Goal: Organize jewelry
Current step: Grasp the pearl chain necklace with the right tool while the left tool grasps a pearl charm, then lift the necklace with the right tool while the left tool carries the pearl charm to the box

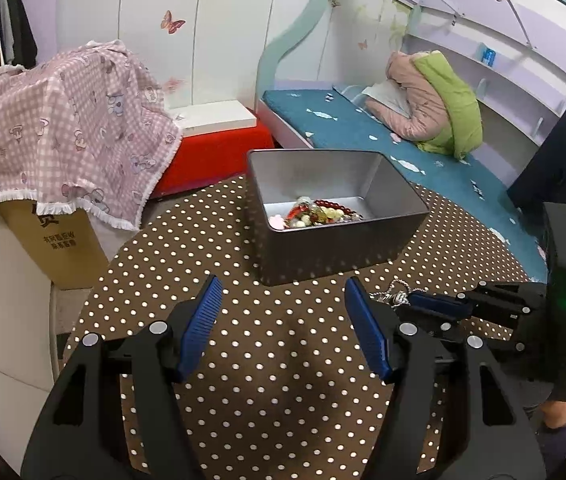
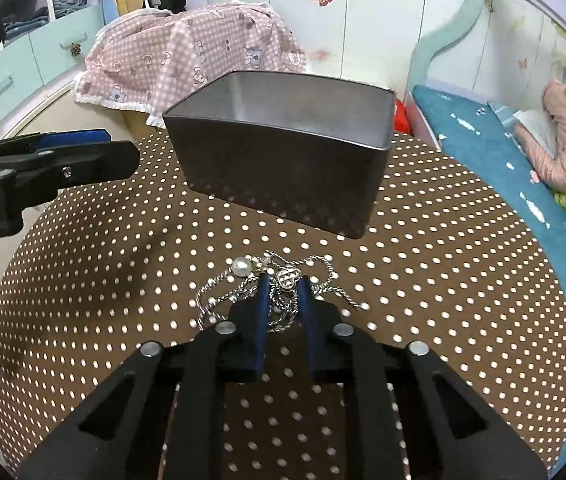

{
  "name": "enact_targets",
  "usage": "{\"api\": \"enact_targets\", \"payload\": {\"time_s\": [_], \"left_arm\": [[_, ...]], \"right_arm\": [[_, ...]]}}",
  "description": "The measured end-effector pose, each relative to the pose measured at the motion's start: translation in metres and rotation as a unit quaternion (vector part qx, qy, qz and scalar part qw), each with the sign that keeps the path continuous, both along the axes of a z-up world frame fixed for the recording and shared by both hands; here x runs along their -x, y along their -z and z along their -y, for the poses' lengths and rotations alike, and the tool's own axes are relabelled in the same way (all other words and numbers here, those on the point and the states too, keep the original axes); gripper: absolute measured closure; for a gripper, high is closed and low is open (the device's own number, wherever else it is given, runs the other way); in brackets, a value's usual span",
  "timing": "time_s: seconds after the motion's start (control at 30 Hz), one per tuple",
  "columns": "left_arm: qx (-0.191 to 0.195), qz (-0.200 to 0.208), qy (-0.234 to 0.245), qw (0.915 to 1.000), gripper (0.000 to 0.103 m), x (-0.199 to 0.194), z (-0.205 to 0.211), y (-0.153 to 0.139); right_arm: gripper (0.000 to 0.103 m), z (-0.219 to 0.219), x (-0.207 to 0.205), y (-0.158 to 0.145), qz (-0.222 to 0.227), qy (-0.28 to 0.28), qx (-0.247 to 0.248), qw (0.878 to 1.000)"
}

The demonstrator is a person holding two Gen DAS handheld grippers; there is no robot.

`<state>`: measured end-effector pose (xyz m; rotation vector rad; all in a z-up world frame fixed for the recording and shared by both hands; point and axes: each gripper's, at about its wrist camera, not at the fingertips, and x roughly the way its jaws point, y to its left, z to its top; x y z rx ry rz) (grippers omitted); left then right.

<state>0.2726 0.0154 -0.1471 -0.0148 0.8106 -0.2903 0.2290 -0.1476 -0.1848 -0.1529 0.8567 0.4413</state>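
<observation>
A silver chain (image 2: 283, 292) with a pearl (image 2: 240, 267) lies in a tangle on the dotted bench (image 2: 443, 280), just in front of the grey tin (image 2: 283, 160). The right tool (image 2: 285, 286) is down on it, its blue pads drawn in against the chain's strands and a small charm between them. From the right view the tin's inside is hidden; the left view looks over the rim and shows beads (image 1: 315, 212) heaped on its floor. There, only a bit of the chain (image 1: 397, 294) peeks past the right tool (image 1: 411, 300), seen side-on. The left tool (image 1: 281, 308) hangs over bare bench with its pads well apart and nothing between them. A blue bed (image 1: 363, 128) lies behind the bench.
</observation>
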Motion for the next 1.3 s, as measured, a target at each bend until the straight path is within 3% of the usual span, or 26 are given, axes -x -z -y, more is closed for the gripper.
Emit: {"api": "enact_targets", "payload": {"time_s": [0.27, 0.57, 0.9, 1.13, 1.17, 1.23, 1.3], "left_arm": [[0.005, -0.012, 0.042, 0.9990, 0.038, 0.007, 0.018, 0.012], [0.018, -0.031, 0.055, 0.9979, 0.038, 0.010, 0.027, 0.024], [0.023, -0.034, 0.118, 0.9922, 0.038, 0.024, 0.064, 0.036], [0.003, -0.042, 0.160, 0.9862, 0.039, 0.036, 0.110, 0.048], [0.000, -0.044, 0.161, 0.9860, 0.041, 0.035, 0.114, 0.050], [-0.003, -0.052, 0.168, 0.9844, 0.057, 0.033, 0.123, 0.055], [-0.004, -0.053, 0.166, 0.9847, 0.057, 0.028, 0.130, 0.056]], "right_arm": [[0.102, 0.021, 0.026, -0.042, 0.040, -0.006, -0.035, 0.999], [0.102, 0.043, 0.054, -0.108, 0.107, -0.010, -0.074, 0.991], [0.102, 0.072, 0.067, -0.180, 0.186, 0.011, -0.078, 0.979], [0.101, 0.092, 0.065, -0.167, 0.170, 0.031, -0.074, 0.982], [0.101, 0.093, 0.064, -0.163, 0.165, 0.033, -0.076, 0.983], [0.101, 0.096, 0.062, -0.154, 0.154, 0.035, -0.077, 0.984], [0.101, 0.099, 0.061, -0.149, 0.146, 0.035, -0.079, 0.985]]}}
